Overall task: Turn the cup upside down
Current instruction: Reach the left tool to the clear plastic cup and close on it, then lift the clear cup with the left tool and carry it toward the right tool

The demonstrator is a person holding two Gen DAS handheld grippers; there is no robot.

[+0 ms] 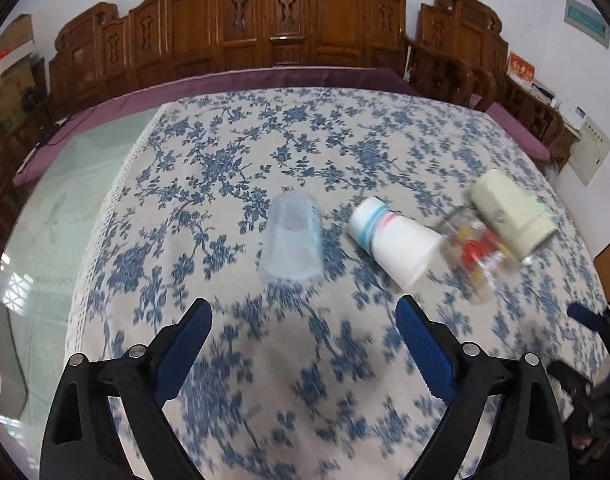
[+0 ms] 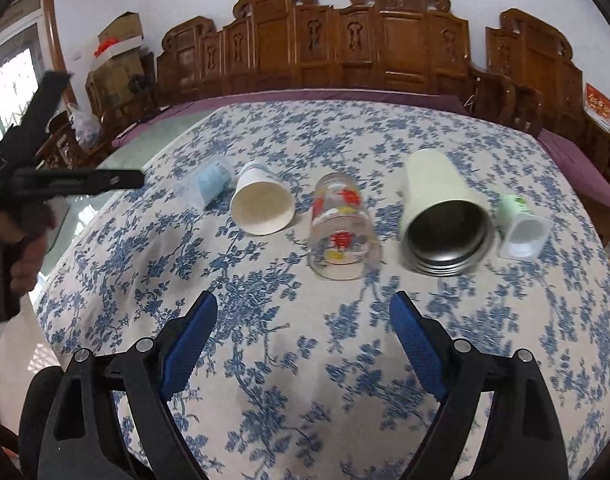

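Note:
Several cups lie on their sides in a row on the floral tablecloth. In the left wrist view a translucent blue plastic cup [image 1: 292, 238] lies just ahead of my open, empty left gripper [image 1: 305, 320]. Right of it are a white paper cup [image 1: 393, 240], a printed glass [image 1: 475, 250] and a cream steel tumbler [image 1: 509, 210]. In the right wrist view my right gripper [image 2: 303, 316] is open and empty, just short of the glass [image 2: 343, 228]. The blue cup [image 2: 209, 184], paper cup [image 2: 263, 204], tumbler [image 2: 445, 224] and a small green-white cup [image 2: 521, 228] lie around it.
The tablecloth [image 1: 305, 152] covers a glass-topped table whose bare glass [image 1: 77, 184] shows at left. Carved wooden chairs [image 1: 265, 28] line the far side. The left gripper and hand [image 2: 29, 168] appear at the left edge of the right wrist view.

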